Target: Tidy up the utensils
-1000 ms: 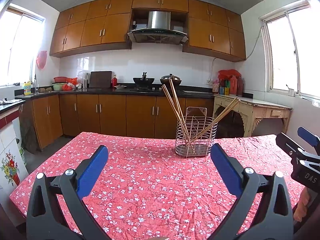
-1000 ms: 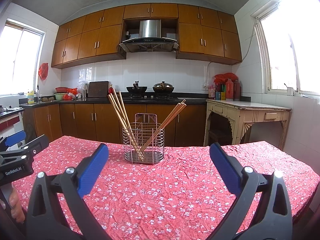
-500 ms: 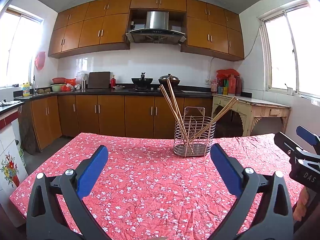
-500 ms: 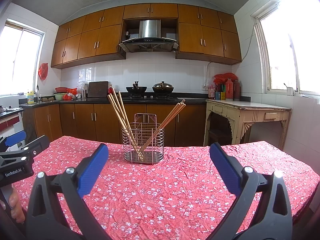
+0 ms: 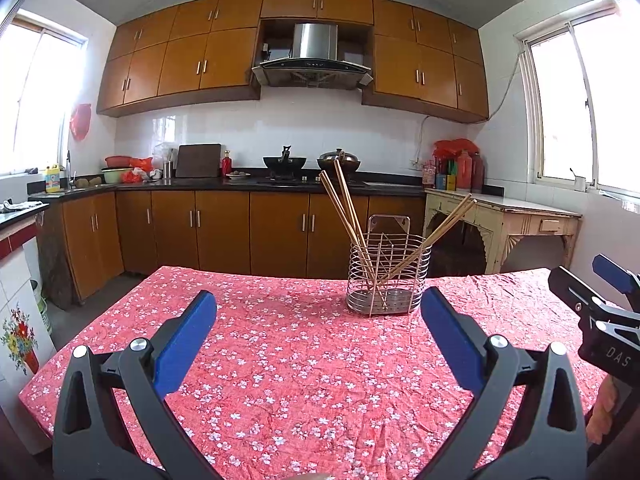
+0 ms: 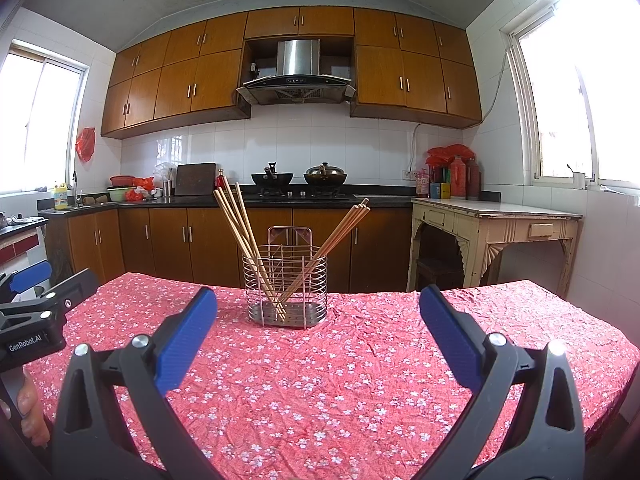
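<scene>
A wire utensil holder stands on the table with the red floral cloth. Several wooden chopsticks lean in it, some to the left and some to the right. My left gripper is open, short of the holder and to its left, nothing between the blue pads. My right gripper is open too, short of the holder and a little right of it, and holds nothing. Each gripper also shows at the edge of the other's view.
Kitchen cabinets and a counter with a stove, woks and bottles run along the far wall. A cream side table stands at the back right. A person's fingers hold the left gripper's handle.
The left wrist view has shifted slightly, so the holder sits a bit lower and further left in it. Both grippers stay open and the chopsticks have not moved.
</scene>
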`<state>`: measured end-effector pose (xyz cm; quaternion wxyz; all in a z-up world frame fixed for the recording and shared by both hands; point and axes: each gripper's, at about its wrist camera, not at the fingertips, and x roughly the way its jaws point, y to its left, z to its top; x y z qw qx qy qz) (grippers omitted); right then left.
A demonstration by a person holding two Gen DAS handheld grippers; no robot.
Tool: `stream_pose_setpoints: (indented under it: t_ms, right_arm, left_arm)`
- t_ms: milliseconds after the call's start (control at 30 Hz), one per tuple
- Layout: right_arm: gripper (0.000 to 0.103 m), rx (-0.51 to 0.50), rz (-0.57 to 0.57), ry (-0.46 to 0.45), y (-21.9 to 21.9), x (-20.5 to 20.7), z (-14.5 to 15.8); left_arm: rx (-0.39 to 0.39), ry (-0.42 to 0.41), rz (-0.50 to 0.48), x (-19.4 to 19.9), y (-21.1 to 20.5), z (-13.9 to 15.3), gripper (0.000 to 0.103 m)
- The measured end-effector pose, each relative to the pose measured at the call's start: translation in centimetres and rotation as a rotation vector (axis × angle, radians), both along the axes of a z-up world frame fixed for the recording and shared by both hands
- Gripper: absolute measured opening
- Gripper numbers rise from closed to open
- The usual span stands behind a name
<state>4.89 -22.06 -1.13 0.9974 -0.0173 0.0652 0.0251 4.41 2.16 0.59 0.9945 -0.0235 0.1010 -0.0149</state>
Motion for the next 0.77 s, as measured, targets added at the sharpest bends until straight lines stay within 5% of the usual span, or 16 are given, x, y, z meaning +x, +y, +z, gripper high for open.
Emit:
stream_pose_setpoints:
  t_ms: [767]
  right_arm:
    - [0.099,0.006,-0.002,0.002,-0.06,0.09,-0.33]
  left_arm:
    - [-0.001,-0.002,-0.007,0.09,-0.37,0.17,0.101]
